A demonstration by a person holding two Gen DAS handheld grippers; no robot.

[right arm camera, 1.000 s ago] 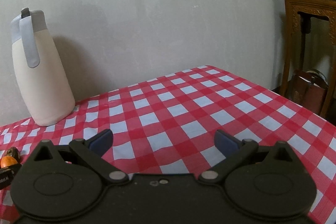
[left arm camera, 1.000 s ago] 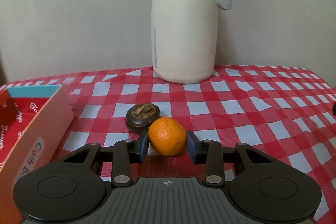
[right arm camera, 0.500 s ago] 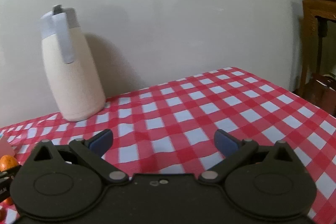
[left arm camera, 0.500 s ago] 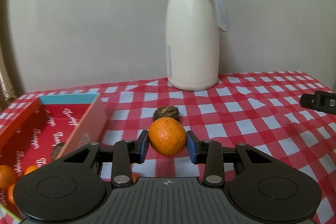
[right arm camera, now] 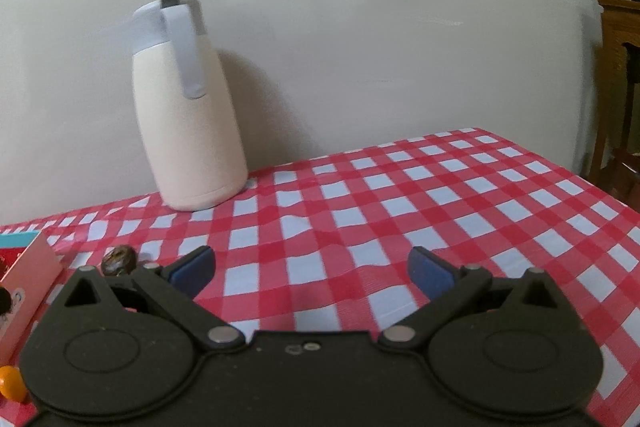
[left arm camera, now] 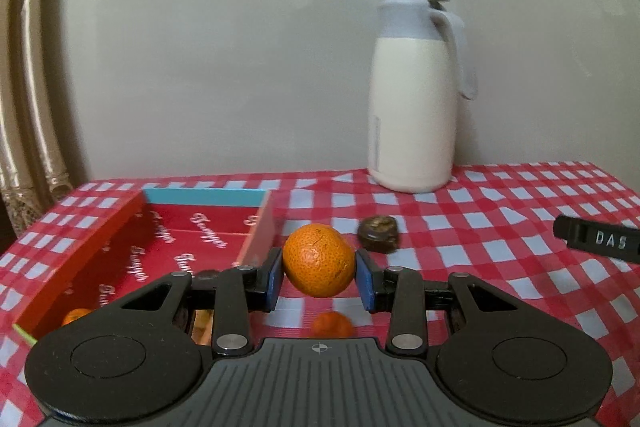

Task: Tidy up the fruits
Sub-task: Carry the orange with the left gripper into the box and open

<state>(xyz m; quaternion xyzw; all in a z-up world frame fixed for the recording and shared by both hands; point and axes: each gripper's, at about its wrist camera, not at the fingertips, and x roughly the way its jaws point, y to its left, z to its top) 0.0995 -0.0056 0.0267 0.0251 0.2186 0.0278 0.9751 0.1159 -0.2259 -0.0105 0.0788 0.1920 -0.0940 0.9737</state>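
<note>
My left gripper (left arm camera: 319,277) is shut on an orange mandarin (left arm camera: 319,259) and holds it above the checked cloth, just right of the red box (left arm camera: 176,239). The box holds an orange fruit (left arm camera: 75,315) at its near left. A second mandarin (left arm camera: 333,323) lies on the cloth under the held one. A dark brown fruit (left arm camera: 378,233) sits on the cloth behind and to the right; it also shows in the right wrist view (right arm camera: 119,259). My right gripper (right arm camera: 312,269) is open and empty above the cloth.
A cream jug with a grey lid (left arm camera: 416,95) stands at the back by the wall, also in the right wrist view (right arm camera: 186,107). The box's pink side wall (right arm camera: 28,279) is at the far left. A wooden stand (right arm camera: 618,87) is beyond the table's right edge.
My left gripper has lifted the mandarin off the cloth and moved left toward the box, whose inside has come into view. My right gripper has swung left, staying open.
</note>
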